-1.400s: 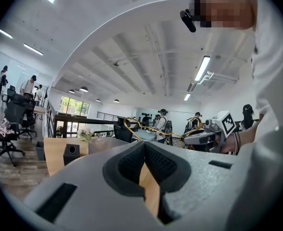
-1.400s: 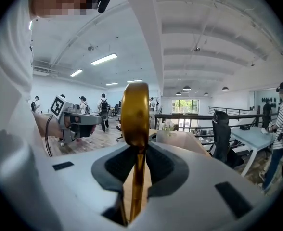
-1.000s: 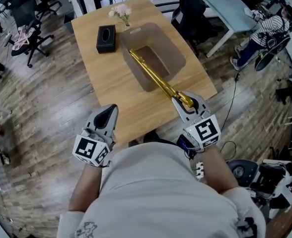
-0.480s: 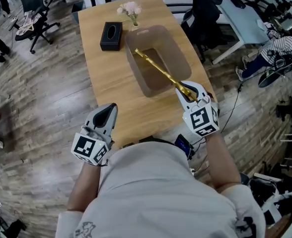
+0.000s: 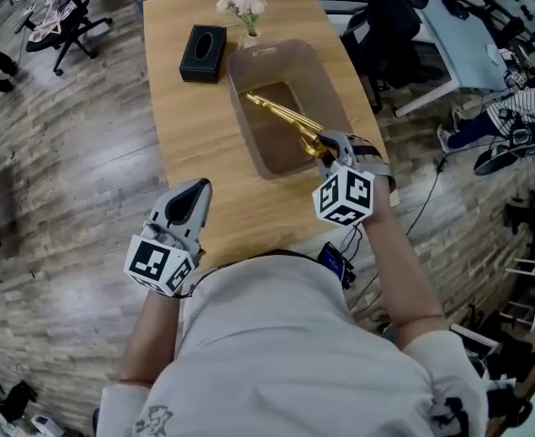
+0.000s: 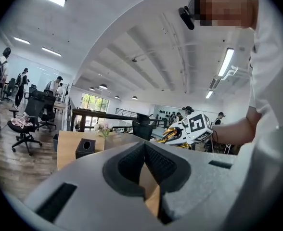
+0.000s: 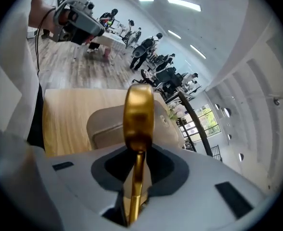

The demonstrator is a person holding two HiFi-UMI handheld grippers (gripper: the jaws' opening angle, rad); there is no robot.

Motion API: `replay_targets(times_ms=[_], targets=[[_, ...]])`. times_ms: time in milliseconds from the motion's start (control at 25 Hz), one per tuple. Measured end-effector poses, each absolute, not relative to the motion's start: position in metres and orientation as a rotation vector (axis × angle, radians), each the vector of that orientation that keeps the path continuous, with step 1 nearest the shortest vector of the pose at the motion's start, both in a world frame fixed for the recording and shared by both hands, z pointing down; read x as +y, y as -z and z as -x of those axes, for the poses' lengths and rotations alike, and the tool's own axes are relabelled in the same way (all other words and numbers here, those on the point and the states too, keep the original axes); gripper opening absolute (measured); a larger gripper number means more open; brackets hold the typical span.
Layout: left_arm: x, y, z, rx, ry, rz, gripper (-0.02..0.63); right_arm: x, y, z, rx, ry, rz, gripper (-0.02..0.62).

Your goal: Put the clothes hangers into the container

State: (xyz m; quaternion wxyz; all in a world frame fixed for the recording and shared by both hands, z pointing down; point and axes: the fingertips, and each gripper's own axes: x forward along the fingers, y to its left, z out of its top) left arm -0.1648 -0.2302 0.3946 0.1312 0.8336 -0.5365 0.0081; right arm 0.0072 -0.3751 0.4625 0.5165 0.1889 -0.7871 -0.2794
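**Head view.** I have the right gripper [image 5: 329, 151] at the near right rim of the container [image 5: 333, 87], clamped on the near end of a gold clothes hanger [image 5: 281, 112]. The hanger slants away from the gripper, its far end down inside the container. The left gripper [image 5: 193, 198] hangs over the near table [image 5: 181, 126] edge, well apart from the work. Count: one hanger, one container, one black tissue box [image 5: 202, 52], one flower vase [image 5: 244, 9].

**Left gripper view.** The pads meet at their tips and nothing sits between them: narrow and empty. One tissue box [image 6: 85, 147] and one set of flowers [image 6: 101, 127] show beyond.

**Right gripper view.** The jaws are part-way closed, gripping the hanger's thin gold bar [image 7: 138, 112], which runs out over the container [image 7: 105, 124].

**Judgement.** The step is lowering and release. I would keep the hanger parallel to the container's long side, bring the gripped end down past the rim without knocking it, and let go only once the bar rests inside.
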Motion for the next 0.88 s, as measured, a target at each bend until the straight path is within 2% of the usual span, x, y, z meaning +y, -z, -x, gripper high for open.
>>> replay_targets(times_ms=[880], targets=[[-0.269,-0.435,0.168,-1.616,-0.071,-2.26,0.006,-0.4,-0.579,0.038,-1.746,0.619,-0.106,0.081]])
